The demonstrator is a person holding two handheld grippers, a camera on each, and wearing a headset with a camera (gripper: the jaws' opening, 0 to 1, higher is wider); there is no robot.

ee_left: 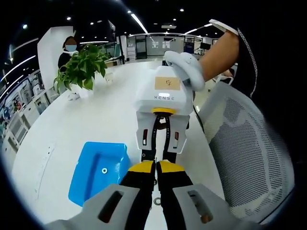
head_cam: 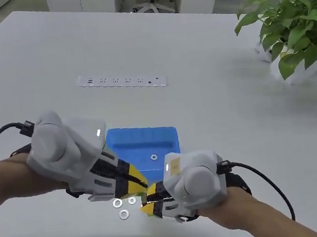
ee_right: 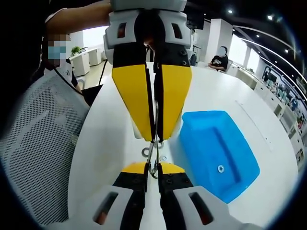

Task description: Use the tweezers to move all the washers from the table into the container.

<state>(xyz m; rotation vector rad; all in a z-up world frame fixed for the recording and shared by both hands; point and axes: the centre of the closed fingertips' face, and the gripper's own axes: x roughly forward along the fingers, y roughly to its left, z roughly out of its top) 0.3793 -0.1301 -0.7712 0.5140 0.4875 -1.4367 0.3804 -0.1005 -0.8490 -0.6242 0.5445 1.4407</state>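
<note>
**Tweezers clamped from both ends**

The tweezers are gripped by the left tool and the right tool, both clenched and set tip to tip. Three washers are seen on the desk near the blue container. A fourth washer is held inside it.

One silver washer lies in the blue container (a flat tray); three more washers lie just outside, by thin tweezers.

White table, blue container near the front, three washers loose just beside it, power strip farther back, plant at far right
</note>
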